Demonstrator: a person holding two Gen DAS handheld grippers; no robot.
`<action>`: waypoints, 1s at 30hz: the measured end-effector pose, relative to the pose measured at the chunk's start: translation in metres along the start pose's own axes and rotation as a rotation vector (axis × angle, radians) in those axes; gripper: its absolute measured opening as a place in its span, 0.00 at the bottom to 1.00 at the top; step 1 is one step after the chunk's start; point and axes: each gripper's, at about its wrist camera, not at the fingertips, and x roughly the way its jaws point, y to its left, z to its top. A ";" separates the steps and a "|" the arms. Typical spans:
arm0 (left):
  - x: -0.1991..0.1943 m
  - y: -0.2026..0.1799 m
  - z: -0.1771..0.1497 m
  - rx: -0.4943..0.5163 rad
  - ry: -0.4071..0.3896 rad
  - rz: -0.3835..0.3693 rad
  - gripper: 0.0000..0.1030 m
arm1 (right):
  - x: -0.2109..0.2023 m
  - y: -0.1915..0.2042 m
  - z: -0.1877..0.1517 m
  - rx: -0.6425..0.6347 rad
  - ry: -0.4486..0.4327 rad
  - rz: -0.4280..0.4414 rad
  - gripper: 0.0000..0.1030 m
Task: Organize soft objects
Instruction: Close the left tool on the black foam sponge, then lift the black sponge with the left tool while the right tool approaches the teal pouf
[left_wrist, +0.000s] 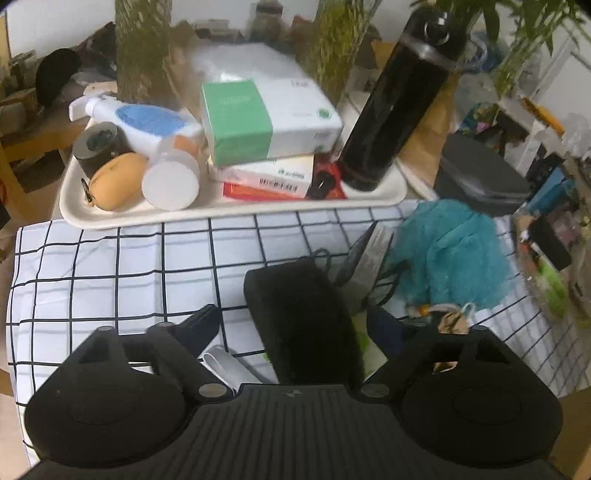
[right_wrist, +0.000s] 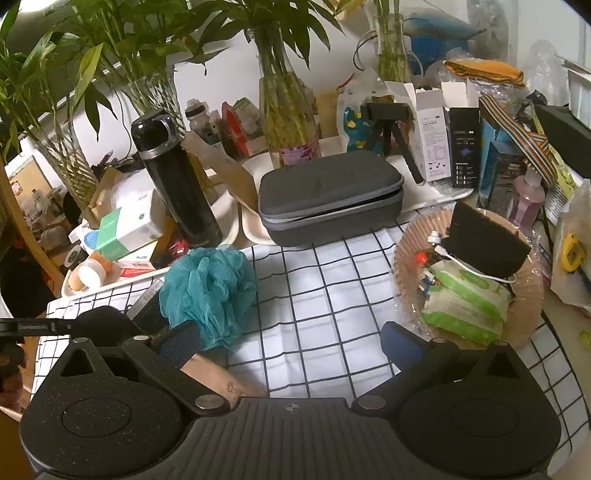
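A black soft block (left_wrist: 303, 317) lies on the checked cloth (left_wrist: 122, 258), between the fingers of my left gripper (left_wrist: 293, 326). The jaws stand either side of it with small gaps, so the gripper is open. A teal mesh bath puff (left_wrist: 447, 251) sits just right of the block and also shows in the right wrist view (right_wrist: 210, 288). My right gripper (right_wrist: 290, 339) is open over bare cloth with nothing between its blue fingers (right_wrist: 399, 339). A round woven basket (right_wrist: 532, 295) to its right holds a black sponge (right_wrist: 484, 240) and green wipe packs (right_wrist: 465, 295).
Behind the cloth, a white tray (left_wrist: 236, 214) carries boxes, bottles and a tall black flask (left_wrist: 391, 110). A grey zip case (right_wrist: 328, 199) sits at the back, with glass vases of bamboo (right_wrist: 284, 110) behind. A wooden handle (right_wrist: 218, 373) lies under the right gripper's left finger.
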 end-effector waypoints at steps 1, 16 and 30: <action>0.002 -0.001 -0.002 0.014 0.008 -0.003 0.62 | 0.000 0.001 0.000 -0.001 -0.001 0.002 1.00; -0.039 -0.010 -0.008 0.039 -0.159 0.041 0.43 | 0.006 -0.008 0.000 0.010 -0.001 -0.013 1.00; -0.125 -0.021 -0.028 -0.003 -0.390 0.117 0.43 | -0.015 -0.002 0.005 -0.022 -0.069 0.017 1.00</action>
